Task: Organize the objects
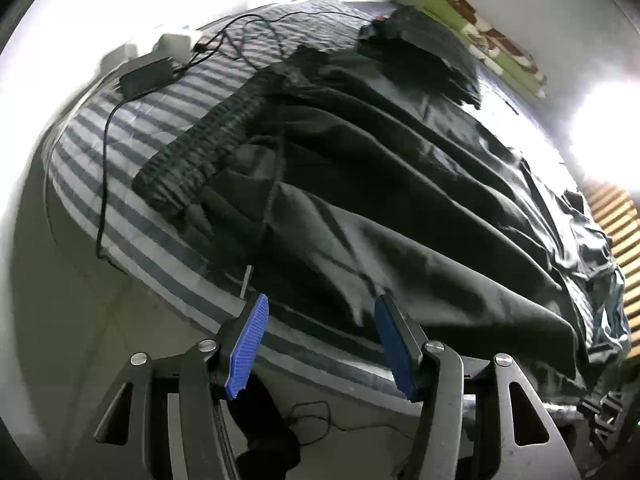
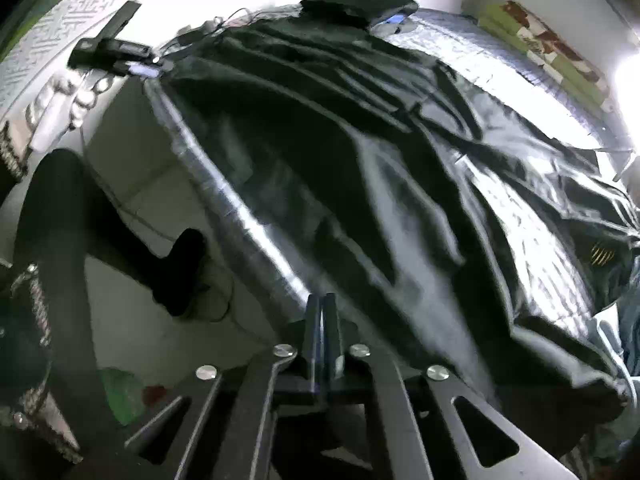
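Observation:
Dark trousers [image 1: 360,168] lie spread across a bed with a blue-and-white striped sheet [image 1: 92,148], their ribbed waistband [image 1: 192,160] toward the left. My left gripper [image 1: 322,304] hangs open over the bed's near edge, blue pads [image 1: 248,344] apart, the trousers' lower edge just beyond them and nothing gripped. In the right wrist view the same trousers [image 2: 360,160] fill the bed. My right gripper [image 2: 322,300] is shut, its fingers pressed together at the near edge beside the dark cloth. Whether any fabric is pinched I cannot make out.
A folded dark garment [image 1: 424,40] lies at the far end. A black adapter [image 1: 146,76], white plug block [image 1: 176,42] and cable sit far left. More crumpled dark clothing [image 1: 592,260] lies right. A person's dark-clad leg and sock [image 2: 176,272] stand on the pale floor.

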Demonstrator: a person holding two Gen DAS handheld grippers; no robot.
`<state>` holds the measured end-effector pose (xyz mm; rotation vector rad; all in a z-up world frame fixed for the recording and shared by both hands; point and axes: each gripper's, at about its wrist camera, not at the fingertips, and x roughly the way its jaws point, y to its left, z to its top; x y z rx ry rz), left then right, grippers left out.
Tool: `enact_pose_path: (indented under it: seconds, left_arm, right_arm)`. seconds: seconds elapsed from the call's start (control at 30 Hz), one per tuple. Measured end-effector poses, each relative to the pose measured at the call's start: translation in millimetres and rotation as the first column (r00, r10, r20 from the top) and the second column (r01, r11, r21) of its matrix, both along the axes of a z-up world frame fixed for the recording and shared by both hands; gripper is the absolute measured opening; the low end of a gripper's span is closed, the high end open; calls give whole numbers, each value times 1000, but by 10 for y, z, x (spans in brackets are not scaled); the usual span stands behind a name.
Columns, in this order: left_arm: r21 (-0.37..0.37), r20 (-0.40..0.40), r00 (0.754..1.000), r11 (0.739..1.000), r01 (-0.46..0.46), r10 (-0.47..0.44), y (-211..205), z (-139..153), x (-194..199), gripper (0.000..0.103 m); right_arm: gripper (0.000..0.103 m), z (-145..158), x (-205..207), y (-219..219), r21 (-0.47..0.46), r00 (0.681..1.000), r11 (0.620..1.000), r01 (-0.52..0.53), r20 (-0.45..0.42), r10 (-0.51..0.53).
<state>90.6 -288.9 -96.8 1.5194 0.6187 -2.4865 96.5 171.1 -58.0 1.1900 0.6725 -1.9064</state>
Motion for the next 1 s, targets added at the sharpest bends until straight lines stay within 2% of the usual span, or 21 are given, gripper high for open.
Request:
enact_pose_path:
  seconds: [0.07, 0.27, 0.43, 0.53, 0.7, 0.77, 0.8, 0.83, 0.87, 1.0]
  left_arm:
    - [-9, 10, 1000, 1000, 12, -12, -1, -22, -15, 60]
    - [15, 19, 1000, 1000, -19, 18, -122, -74, -103, 64]
    - [12, 24, 999, 1000, -24, 24, -155, -84, -198, 64]
    - [12, 17, 999, 999, -35, 35, -188, -70, -227, 64]
    - [24, 16, 998, 998, -63, 62, -281, -70, -225, 64]
    - [23, 14, 998, 998, -56, 56, -274, -61, -206, 64]
    - [18, 15, 999, 999, -51, 50, -266, -55, -199, 64]
    - [8, 16, 999, 999, -42, 42, -247, -43, -191, 64]
    - [2, 15, 999, 999, -37, 37, -232, -30, -180, 64]
    - [5, 4, 1000, 1000, -21, 21, -169, 51, -102, 64]
  right_arm:
    - [32, 1, -153, -29, -11, 1000, 1000, 15, -9, -15]
    - [34, -137, -448, -216, 17, 1000, 999, -29, -2, 30]
    - [33, -317, -537, -328, 45, 996, 997, -63, 61, 60]
    - [30, -385, -519, -352, 46, 994, 996, -75, 83, 71]
    - [30, -453, -459, -432, 75, 994, 992, -98, 52, 95]
    - [29, -489, -515, -456, 66, 994, 994, -84, 74, 79]
    - [25, -488, -545, -454, 53, 994, 996, -74, 87, 70]
    - [6, -470, -555, -445, 44, 994, 997, -67, 90, 63]
    - [2, -445, -555, -433, 35, 993, 997, -63, 98, 60]
    - [2, -166, -347, -312, -51, 993, 996, -68, 88, 72]
